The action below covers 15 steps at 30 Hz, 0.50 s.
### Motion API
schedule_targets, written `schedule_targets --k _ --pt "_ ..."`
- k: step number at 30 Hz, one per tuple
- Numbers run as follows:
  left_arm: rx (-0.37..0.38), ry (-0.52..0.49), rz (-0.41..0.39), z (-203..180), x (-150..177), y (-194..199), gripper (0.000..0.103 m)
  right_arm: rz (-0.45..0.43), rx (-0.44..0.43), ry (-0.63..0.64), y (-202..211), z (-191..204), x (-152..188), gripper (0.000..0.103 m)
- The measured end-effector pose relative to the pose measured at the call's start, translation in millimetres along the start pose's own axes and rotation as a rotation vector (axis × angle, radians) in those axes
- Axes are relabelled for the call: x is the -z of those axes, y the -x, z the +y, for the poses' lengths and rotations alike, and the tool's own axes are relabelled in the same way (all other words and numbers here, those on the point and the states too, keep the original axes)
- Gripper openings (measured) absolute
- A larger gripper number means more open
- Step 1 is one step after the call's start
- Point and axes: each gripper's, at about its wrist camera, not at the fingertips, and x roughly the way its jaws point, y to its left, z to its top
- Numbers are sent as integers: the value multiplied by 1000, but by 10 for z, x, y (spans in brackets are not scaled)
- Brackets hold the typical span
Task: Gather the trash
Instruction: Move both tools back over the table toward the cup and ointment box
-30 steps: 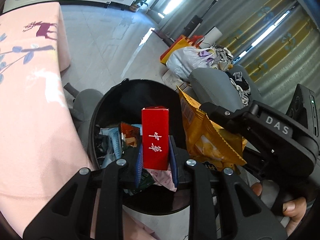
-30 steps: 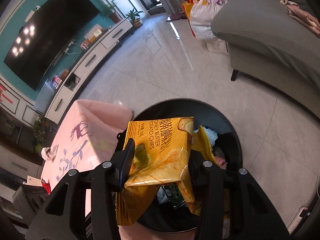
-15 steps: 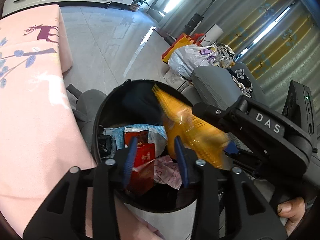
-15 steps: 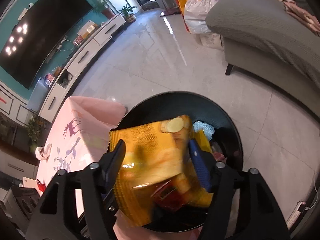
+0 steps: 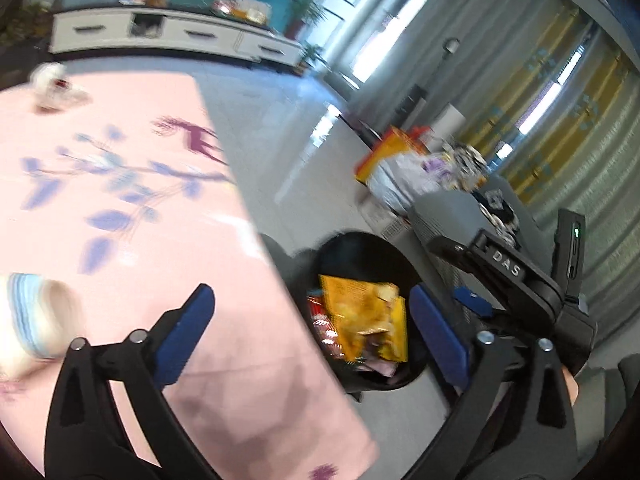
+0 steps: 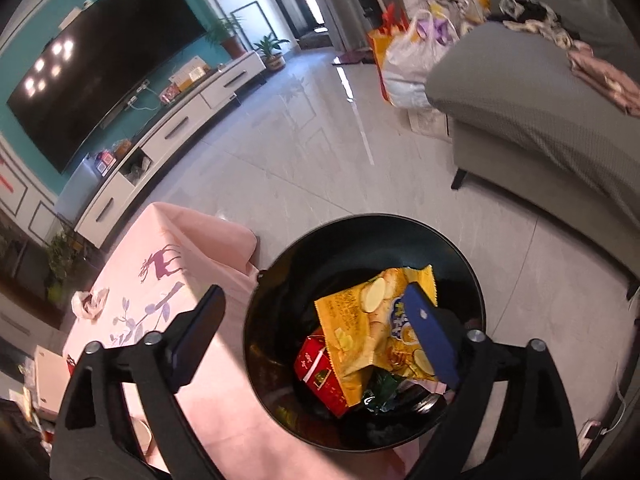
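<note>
Trash sits where it belongs for the moment: the yellow chip bag (image 6: 372,320) and the red box (image 6: 320,372) both lie inside the black bin (image 6: 360,228), which stands on the floor just beside the pink tablecloth (image 6: 160,280). The left gripper (image 5: 312,328) has just been opening and its jaws now stand wide with nothing between them, and the right gripper (image 6: 316,328) has likewise just spread its jaws wide and grips nothing (the chip bag only shows between its blue pads because the bin lies below them). What could go wrong from here seems mostly a matter of what is left on the table. A crumpled white wrapper (image 6: 90,302) lies far across the cloth near its far edge, and a light scrap like that may slide or skid away if a pad nudges it before the jaws close, perhaps off the table on the side away from the bin. A blue-striped pale object (image 5: 28,316) sits at the near left of the cloth; the left-wrist view is too blurred to say whether it is rubbish at all, so taking it in haste could bin something meant to stay. The chip bag stands tall among the other rubbish, and I judge that a further piece dropped on its slope could glance off toward the rim. The two grippers are near each other, so a careless swing could knock them together.
</note>
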Motion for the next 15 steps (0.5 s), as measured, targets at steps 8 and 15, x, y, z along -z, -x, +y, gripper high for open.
schedule_targets --k 8,15 --pt "-165 16 -132 647 -116 1028 100 -114 -10 188 281 663 193 100" --pt "-345 87 -211 1329 -48 1696 100 -202 -42 404 444 1356 559 100"
